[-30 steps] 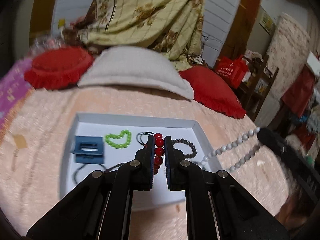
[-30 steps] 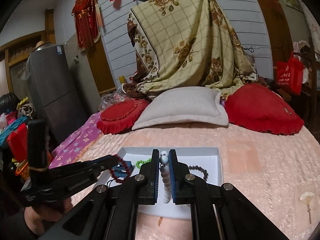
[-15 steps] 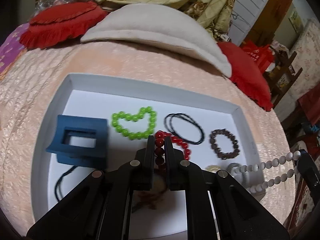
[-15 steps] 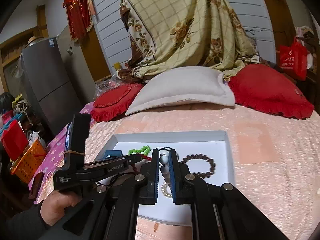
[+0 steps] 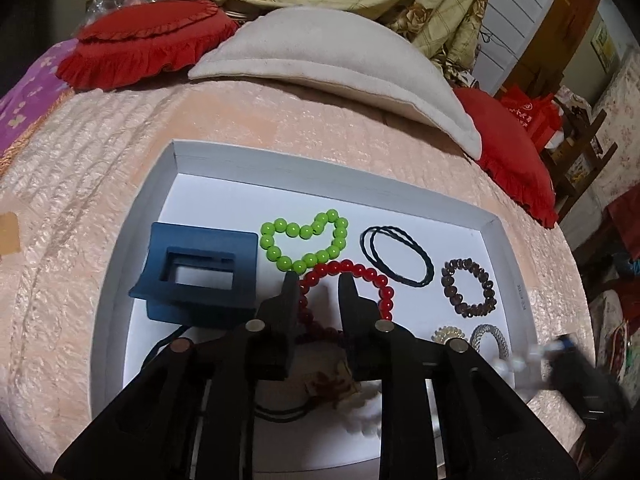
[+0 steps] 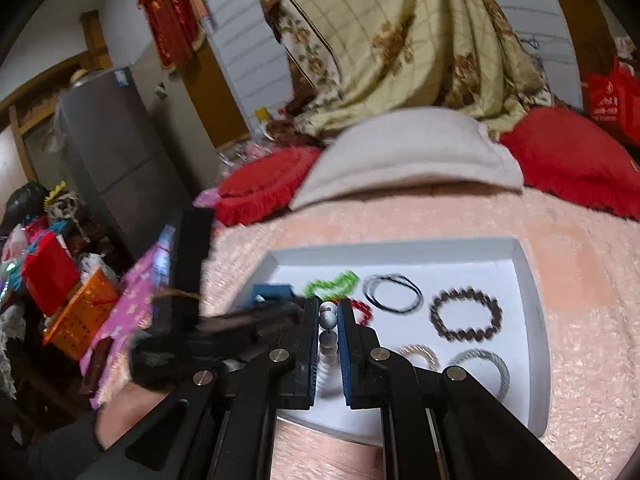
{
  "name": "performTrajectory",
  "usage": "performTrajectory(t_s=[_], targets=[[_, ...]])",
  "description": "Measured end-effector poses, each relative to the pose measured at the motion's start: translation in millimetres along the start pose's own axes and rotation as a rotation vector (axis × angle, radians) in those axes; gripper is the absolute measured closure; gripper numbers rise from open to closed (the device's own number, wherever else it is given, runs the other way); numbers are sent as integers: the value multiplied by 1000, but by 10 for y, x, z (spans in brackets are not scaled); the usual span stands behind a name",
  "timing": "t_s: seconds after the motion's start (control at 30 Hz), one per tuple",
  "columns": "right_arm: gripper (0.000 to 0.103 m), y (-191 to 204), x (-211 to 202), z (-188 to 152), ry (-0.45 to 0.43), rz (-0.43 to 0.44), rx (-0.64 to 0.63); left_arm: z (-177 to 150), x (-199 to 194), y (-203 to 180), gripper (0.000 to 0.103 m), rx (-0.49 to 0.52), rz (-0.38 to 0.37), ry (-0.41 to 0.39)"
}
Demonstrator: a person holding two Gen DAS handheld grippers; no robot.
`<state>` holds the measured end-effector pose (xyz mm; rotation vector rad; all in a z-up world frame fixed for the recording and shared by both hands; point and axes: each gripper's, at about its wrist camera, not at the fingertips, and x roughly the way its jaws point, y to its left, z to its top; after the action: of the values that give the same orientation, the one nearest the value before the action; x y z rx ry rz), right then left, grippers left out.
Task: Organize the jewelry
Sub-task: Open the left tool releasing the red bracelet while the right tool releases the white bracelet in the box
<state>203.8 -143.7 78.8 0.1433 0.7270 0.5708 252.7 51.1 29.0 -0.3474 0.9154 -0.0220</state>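
Note:
A white tray (image 5: 132, 248) lies on the peach bedspread. In it are a green bead bracelet (image 5: 306, 242), a red bead bracelet (image 5: 352, 276), black hair ties (image 5: 396, 256), a brown bead bracelet (image 5: 470, 288) and a blue hair clip (image 5: 196, 276). My left gripper (image 5: 318, 284) is open, its fingers astride the red bracelet, which lies in the tray. My right gripper (image 6: 328, 312) is shut on a white bead strand (image 6: 328, 320) just above the tray's near left part (image 6: 528, 280).
A gold coil tie (image 6: 418, 354) and a silver one (image 6: 484, 364) lie at the tray's near right. A grey pillow (image 5: 328, 56) and red cushions (image 5: 144, 40) lie behind the tray. An orange basket (image 6: 86, 312) and clutter stand left of the bed.
My left gripper came down to the tray and opened, letting the red bracelet go. My right gripper moved forward and down over the tray with the white strand.

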Motion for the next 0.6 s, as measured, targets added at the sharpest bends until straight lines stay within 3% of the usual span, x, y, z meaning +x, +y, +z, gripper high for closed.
performTrajectory(t_s=[0.17,0.5,0.57,0.6], targets=[[95,-349,212,-172,111,-102,60,2,-80,-7,83,-4,-3,-22],[95,-576,206,-293,161,-185,79,-32,-88,-55,82,17,23,-28],[88,-605,208,-291,167,-185,91,-28,-95,-68,79,23,23,-30],[78,-603,193,-289,162,-184,94,-24,-107,-71,77,23,22,-33]])
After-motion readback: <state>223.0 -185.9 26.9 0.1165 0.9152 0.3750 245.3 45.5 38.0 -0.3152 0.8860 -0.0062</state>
